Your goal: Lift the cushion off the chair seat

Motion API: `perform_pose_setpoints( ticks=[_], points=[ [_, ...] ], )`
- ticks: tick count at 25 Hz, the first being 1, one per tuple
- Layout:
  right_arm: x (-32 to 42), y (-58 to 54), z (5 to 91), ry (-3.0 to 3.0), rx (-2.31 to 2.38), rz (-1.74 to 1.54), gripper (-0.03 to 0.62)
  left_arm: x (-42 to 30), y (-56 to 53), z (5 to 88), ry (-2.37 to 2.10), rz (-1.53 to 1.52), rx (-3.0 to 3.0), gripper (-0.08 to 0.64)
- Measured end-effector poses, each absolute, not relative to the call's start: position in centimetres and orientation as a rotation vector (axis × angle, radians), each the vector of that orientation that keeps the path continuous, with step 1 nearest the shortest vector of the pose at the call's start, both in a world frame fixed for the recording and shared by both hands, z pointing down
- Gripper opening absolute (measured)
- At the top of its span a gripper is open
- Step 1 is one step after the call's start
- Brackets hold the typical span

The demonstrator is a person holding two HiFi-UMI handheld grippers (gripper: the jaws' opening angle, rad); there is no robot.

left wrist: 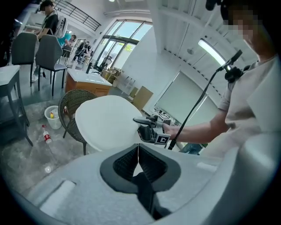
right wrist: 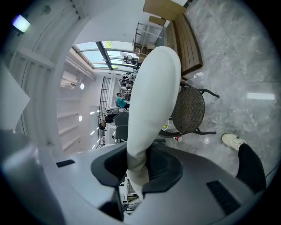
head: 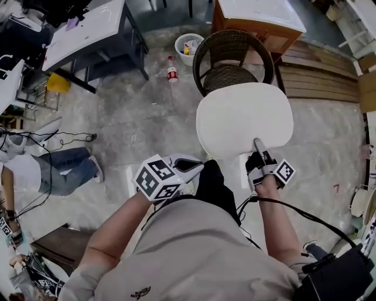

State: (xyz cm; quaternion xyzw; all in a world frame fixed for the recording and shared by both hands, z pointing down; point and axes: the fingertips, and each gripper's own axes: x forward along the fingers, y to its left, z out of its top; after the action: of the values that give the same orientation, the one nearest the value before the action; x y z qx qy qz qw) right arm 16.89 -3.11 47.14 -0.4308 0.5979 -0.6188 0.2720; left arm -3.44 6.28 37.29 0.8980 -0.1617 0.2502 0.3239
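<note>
The white cushion [head: 244, 119] hangs in the air in front of the dark wicker chair [head: 232, 59], clear of its seat. My right gripper [head: 258, 150] is shut on the cushion's near edge. In the right gripper view the cushion [right wrist: 153, 92] runs up from between the pads of the right gripper [right wrist: 138, 169], with the chair [right wrist: 189, 110] behind it. My left gripper [head: 197, 166] is to the left of the cushion's near corner, apart from it. In the left gripper view the left gripper [left wrist: 138, 151] is shut with nothing in it, and the cushion [left wrist: 107, 121] and right gripper [left wrist: 141, 121] show ahead.
A white basket [head: 188, 46] and a bottle [head: 172, 69] lie on the floor left of the chair. A white-topped dark table [head: 88, 29] stands at the back left, a wooden cabinet [head: 258, 17] behind the chair, planks [head: 317, 76] at right. A person's legs [head: 64, 170] show at left.
</note>
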Motion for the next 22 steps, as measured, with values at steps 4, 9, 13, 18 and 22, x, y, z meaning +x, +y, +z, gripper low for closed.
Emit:
perform_pose_setpoints(
  ticks=[4,9,13,18,22],
  points=[
    [17.1,0.9,45.3,1.616,-1.174,-1.643,0.094,-3.8,8.5,36.5,-0.415,0.653,2.384,0.008],
    [16.6,4.9,43.2,1.609,-1.184,-1.614,0.094,-4.8,10.5,35.4,-0.396,0.667,2.424,0.008],
    [16.1,7.6,42.5,1.589,-1.203,-1.601,0.094,-5.9,11.7,35.0,-0.386,0.665,2.432,0.008],
    [15.6,10.7,42.4,1.578,-1.216,-1.603,0.094,-6.6,12.9,35.5,-0.361,0.678,2.431,0.008],
    [15.4,12.7,42.3,1.570,-1.235,-1.615,0.094,-6.6,13.0,35.3,-0.347,0.672,2.441,0.008]
  ],
)
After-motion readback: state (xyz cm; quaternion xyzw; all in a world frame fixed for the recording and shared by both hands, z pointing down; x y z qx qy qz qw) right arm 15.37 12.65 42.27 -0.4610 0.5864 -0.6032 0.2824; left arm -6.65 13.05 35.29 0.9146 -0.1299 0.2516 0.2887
